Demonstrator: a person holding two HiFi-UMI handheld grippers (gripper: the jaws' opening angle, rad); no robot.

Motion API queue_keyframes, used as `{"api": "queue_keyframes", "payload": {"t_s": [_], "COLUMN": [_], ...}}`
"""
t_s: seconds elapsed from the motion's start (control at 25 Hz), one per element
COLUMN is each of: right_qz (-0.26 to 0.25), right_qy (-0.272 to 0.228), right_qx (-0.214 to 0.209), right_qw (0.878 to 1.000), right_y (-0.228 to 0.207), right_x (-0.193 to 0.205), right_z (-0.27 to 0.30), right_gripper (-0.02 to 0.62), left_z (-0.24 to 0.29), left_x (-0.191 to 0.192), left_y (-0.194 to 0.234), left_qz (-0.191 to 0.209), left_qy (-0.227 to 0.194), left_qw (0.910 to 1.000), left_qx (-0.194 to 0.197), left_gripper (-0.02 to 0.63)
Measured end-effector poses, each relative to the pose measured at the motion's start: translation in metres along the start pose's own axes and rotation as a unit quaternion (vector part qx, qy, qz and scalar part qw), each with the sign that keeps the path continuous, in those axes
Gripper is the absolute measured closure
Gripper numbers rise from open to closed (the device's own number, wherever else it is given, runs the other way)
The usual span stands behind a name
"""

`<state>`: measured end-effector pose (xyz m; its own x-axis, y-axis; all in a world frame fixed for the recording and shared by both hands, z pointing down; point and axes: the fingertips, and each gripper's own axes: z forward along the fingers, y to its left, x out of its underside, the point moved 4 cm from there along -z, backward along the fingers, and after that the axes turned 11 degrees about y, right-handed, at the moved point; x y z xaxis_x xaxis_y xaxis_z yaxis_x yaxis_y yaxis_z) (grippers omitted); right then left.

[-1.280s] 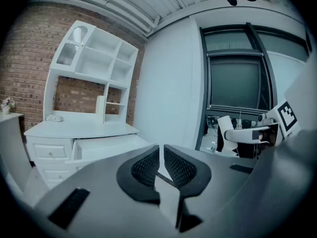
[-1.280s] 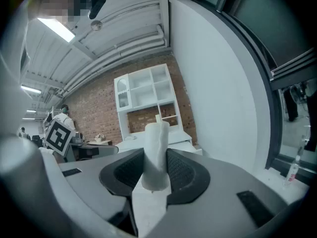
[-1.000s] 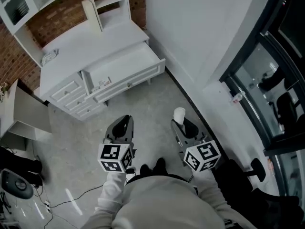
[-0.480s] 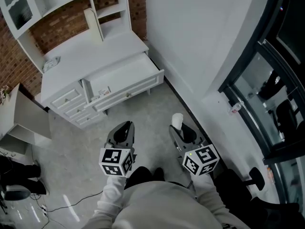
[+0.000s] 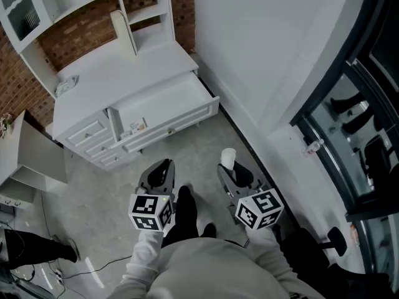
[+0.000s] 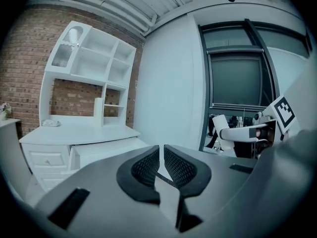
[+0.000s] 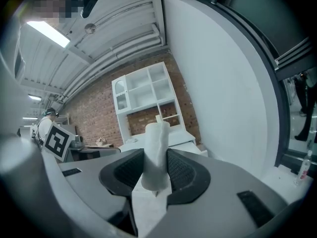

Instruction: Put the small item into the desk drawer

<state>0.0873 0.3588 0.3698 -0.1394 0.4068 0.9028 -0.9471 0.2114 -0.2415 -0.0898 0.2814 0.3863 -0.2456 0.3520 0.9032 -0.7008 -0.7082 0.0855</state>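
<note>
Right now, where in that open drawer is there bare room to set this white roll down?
The open drawer is bare across its middle and right end, up to the wall-side edge. Its left front corner is taken by small items. The white roll sits in the right hand-held gripper.

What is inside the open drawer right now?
The drawer holds a few small pale bits near its front left corner; the rest of the visible floor is plain white. Its back part, under the desktop, is covered.
</note>
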Motion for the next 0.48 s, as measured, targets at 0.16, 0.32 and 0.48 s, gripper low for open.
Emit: {"api": "queue_keyframes", "payload": {"t_s": [0.16, 0.32, 0.48], "right_qz": [0.000, -0.004, -0.002], "right_qy": [0.000, -0.001, -0.002], "right_qx": [0.001, 0.004, 0.006], "right_qw": [1.000, 1.000, 1.000], "right_y": [-0.009, -0.021, -0.031], "right_x": [-0.017, -0.040, -0.059], "right_z": [0.035, 0.078, 0.125], "right_gripper": [0.434, 0.434, 0.433], "left_z": [0.027, 0.060, 0.093], "left_x": [-0.014, -0.030, -0.046], "left_y": [0.029, 0.062, 0.096], "left_qz": [-0.004, -0.009, -0.008], "left_qy": [-0.001, -0.003, -0.003], "left_qw": [1.0000, 0.9999, 0.9999], "left_qx": [0.003, 0.007, 0.012], "left_gripper": [0.565, 0.565, 0.565]}}
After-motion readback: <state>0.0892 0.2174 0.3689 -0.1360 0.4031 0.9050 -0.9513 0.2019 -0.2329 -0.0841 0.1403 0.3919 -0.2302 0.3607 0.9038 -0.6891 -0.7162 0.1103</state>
